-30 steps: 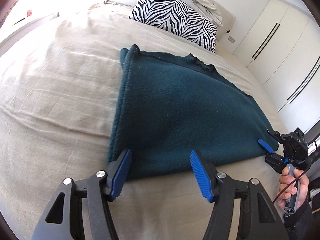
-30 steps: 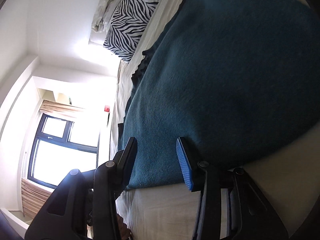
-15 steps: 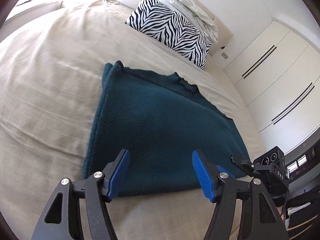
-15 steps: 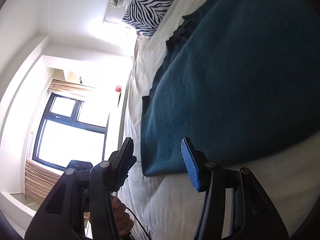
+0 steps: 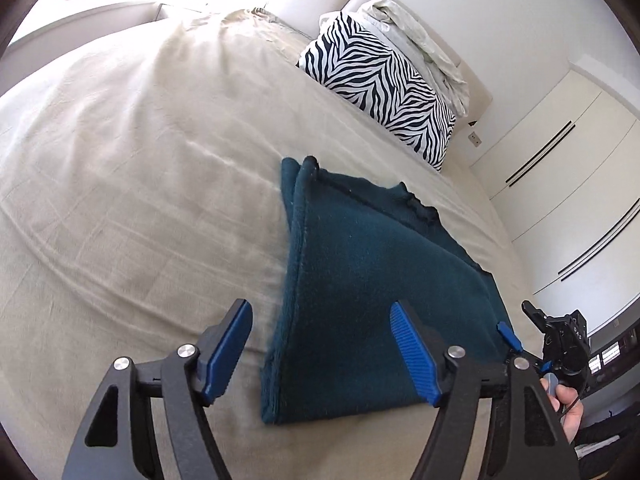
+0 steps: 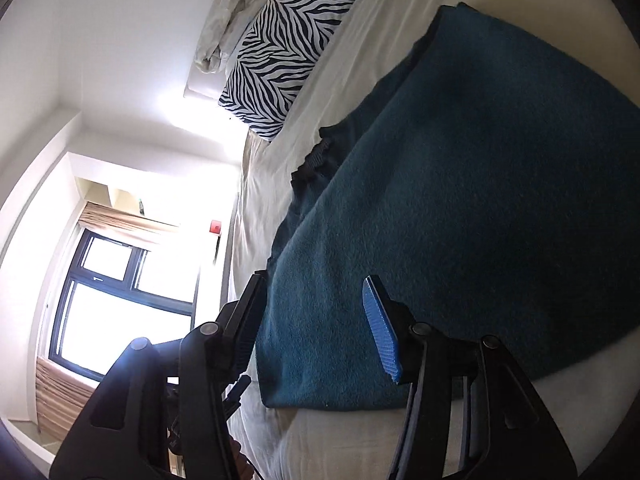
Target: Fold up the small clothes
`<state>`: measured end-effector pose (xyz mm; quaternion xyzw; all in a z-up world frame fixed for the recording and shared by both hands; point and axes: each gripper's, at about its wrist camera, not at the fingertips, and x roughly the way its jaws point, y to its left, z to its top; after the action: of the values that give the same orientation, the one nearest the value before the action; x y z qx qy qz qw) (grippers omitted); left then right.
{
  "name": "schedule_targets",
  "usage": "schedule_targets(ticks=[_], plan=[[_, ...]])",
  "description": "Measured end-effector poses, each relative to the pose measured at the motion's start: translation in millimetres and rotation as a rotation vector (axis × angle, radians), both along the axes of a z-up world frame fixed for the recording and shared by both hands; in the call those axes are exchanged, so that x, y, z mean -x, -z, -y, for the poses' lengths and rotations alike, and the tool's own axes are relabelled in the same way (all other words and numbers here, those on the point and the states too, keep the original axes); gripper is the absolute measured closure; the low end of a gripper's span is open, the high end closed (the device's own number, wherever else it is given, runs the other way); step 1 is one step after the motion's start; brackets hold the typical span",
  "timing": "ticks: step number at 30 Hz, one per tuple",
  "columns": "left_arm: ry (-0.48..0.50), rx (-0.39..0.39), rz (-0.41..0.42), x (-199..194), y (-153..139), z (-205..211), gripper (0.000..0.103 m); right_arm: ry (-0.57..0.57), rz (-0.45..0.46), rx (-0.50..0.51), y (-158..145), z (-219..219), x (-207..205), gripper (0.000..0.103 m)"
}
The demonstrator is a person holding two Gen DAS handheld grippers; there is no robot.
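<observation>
Left hand-held gripper (image 5: pixel 320 354) hung over the folded teal fleece garment's (image 5: pixel 372 292) near-left corner, jaws just widened and gripping nothing; right hand-held gripper (image 6: pixel 316 332) likewise stood parted and empty, letting the garment settle flat on the beige bed (image 5: pixel 140 200).
</observation>
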<state>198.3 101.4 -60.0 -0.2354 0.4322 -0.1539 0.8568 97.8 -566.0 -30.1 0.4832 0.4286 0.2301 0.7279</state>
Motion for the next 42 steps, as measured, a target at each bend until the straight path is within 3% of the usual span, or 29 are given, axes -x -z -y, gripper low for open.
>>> schedule_targets(ticks=[4, 7, 9, 14, 20, 22, 24, 26, 27, 28, 29, 32, 36, 42], plan=[[0.004, 0.012, -0.037, -25, 11, -2, 0.029, -0.097, 0.030, 0.012, -10, -44, -51, 0.053], [0.010, 0.091, -0.124, -36, 33, -9, 0.029, -0.164, 0.024, 0.010, -11, -91, -72, 0.051], [0.019, 0.131, -0.133, -36, 36, -11, 0.029, -0.199, 0.001, 0.000, -4, -106, -75, 0.045], [0.088, 0.278, -0.211, -40, 45, -12, 0.030, -0.271, -0.007, 0.014, 3, -134, -78, 0.045], [0.138, 0.375, -0.316, -41, 52, -4, 0.031, -0.313, -0.019, 0.002, 10, -142, -80, 0.045], [0.151, 0.363, -0.324, -36, 53, 2, 0.033, -0.331, -0.024, -0.001, 9, -147, -82, 0.045], [0.134, 0.391, -0.337, -33, 57, 0, 0.041, -0.349, -0.030, -0.004, 9, -153, -84, 0.045], [0.121, 0.451, -0.376, -34, 66, -4, 0.062, -0.377, -0.035, 0.000, 10, -166, -90, 0.045], [0.119, 0.459, -0.394, -34, 71, -5, 0.076, -0.397, -0.036, 0.007, 9, -173, -92, 0.045], [0.116, 0.448, -0.406, -35, 75, -5, 0.083, -0.416, -0.039, 0.009, 10, -182, -97, 0.045], [0.116, 0.445, -0.409, -35, 77, -5, 0.088, -0.436, -0.045, 0.012, 12, -188, -99, 0.045], [0.100, 0.473, -0.402, -34, 79, -8, 0.088, -0.464, -0.104, 0.059, 28, -202, -108, 0.044], [0.091, 0.463, -0.366, -31, 69, -7, 0.089, -0.447, -0.081, 0.037, 33, -199, -109, 0.044], [0.129, 0.410, -0.271, -29, 22, 15, 0.090, -0.400, -0.070, -0.044, 23, -164, -104, 0.044]])
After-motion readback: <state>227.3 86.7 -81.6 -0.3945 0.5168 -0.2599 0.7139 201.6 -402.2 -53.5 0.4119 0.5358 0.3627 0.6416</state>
